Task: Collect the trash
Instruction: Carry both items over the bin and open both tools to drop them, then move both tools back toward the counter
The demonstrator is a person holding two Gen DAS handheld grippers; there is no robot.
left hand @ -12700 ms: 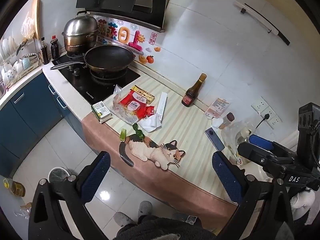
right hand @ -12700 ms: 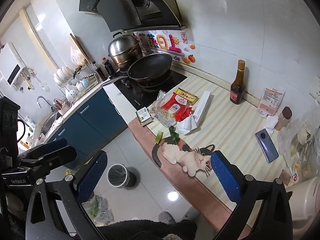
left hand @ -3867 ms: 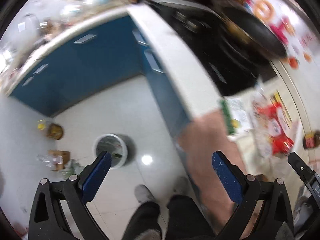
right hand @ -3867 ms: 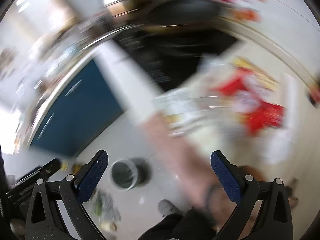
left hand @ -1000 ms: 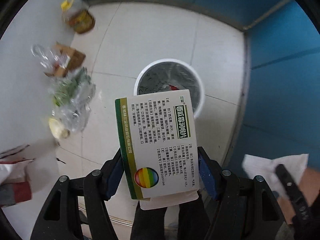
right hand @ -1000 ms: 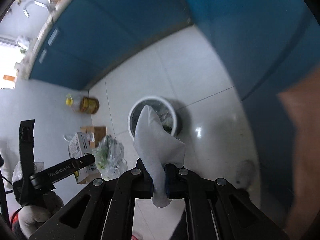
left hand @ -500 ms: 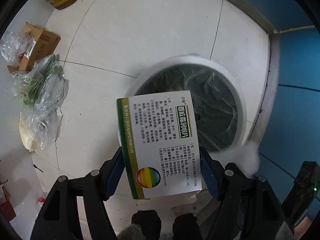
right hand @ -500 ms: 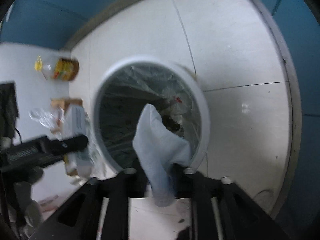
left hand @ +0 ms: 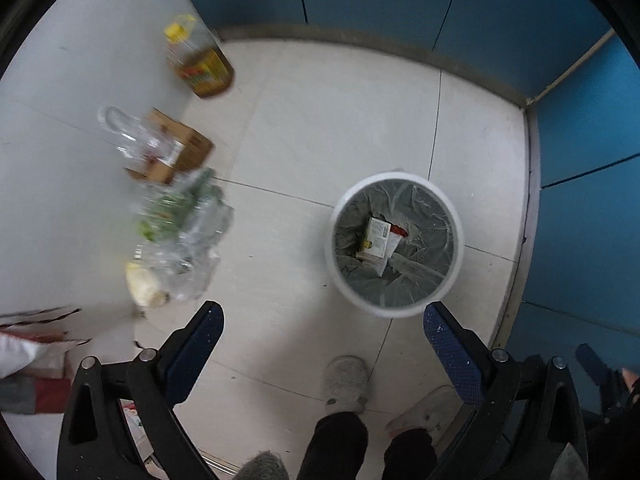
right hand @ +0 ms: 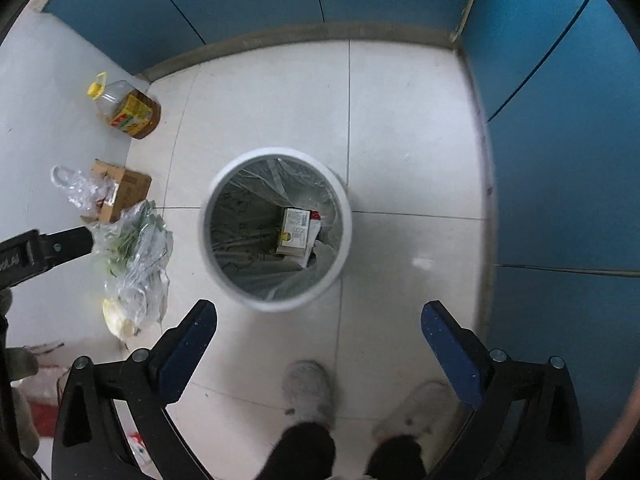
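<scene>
A round white trash bin (left hand: 456, 248) with a grey plastic liner stands on the tiled floor; it also shows in the right wrist view (right hand: 344, 240). A small white and green carton (left hand: 374, 240) lies inside it on a white tissue, also seen in the right wrist view (right hand: 295, 229). My left gripper (left hand: 320, 350) is open and empty, above the floor just in front of the bin. My right gripper (right hand: 318, 342) is open and empty, above the bin's near rim.
Blue cabinet doors (right hand: 560, 160) stand behind and to the right. An oil jug (right hand: 130, 110), a cardboard box (right hand: 120, 192) and clear bags of greens (right hand: 132, 248) lie left of the bin. The person's slippered feet (right hand: 310, 394) stand just in front of the bin.
Both grippers opened. The carton left my left gripper and the white tissue left my right gripper; both now lie in the bin. Both grippers have risen away from the bin.
</scene>
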